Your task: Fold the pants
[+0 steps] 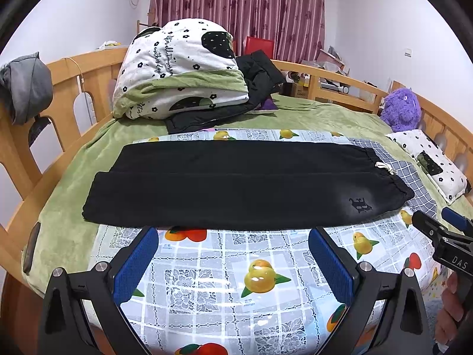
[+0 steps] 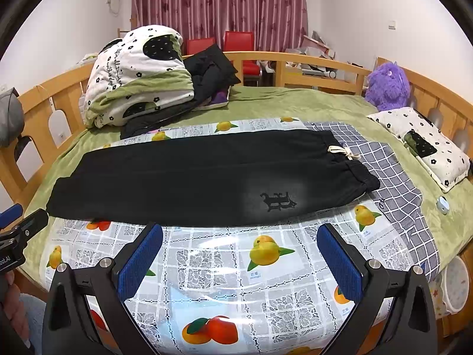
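Black soft fleece pants [image 1: 236,183] lie flat across a fruit-print plastic cloth [image 1: 224,272] on the bed, waistband at 3 o'clock. Left gripper [image 1: 233,236] and right gripper [image 2: 240,232] hover released, empty. The fabric looks light and floppy; pinch the waistband and cuffs.

pants [image 1: 236,183] | black, flat, legs side by side | waistband right

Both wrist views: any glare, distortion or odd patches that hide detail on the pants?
Left wrist view: strong fisheye bend, dark vignette corners; glare streaks on the glossy fruit-print cover, none on the black pants; a faint pale patch around the logo. Right wrist view: same bend; a larger pale hazy patch around the logo; glare on the cover; fabric folds barely readable.
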Motion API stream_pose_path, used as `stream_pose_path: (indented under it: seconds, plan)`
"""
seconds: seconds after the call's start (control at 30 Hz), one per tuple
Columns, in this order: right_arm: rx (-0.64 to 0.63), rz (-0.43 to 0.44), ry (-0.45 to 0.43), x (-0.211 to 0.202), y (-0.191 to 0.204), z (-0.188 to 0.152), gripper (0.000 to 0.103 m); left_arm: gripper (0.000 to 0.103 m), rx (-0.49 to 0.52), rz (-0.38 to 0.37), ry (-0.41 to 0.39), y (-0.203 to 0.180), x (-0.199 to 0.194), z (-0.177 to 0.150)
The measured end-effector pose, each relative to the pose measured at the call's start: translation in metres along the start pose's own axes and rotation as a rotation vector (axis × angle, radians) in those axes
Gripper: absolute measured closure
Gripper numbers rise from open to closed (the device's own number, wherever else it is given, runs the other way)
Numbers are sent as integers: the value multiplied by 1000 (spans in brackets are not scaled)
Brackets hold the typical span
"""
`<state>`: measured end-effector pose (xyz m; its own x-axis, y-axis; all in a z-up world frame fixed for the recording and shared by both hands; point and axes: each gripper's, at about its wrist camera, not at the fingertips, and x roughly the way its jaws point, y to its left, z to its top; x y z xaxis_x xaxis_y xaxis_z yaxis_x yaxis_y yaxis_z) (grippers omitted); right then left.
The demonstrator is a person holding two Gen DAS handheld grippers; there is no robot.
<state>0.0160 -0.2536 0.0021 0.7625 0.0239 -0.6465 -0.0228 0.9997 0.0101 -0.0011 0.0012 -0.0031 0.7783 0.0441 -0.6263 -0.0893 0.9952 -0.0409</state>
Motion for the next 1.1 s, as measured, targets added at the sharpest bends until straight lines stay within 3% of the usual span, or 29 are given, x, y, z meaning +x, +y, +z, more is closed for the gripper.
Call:
stream_pose_path:
  seconds: [1.1]
  plan:
    - [-7,-4,0,-1,0,2,1,1,-2,-1,1,0,0,0]
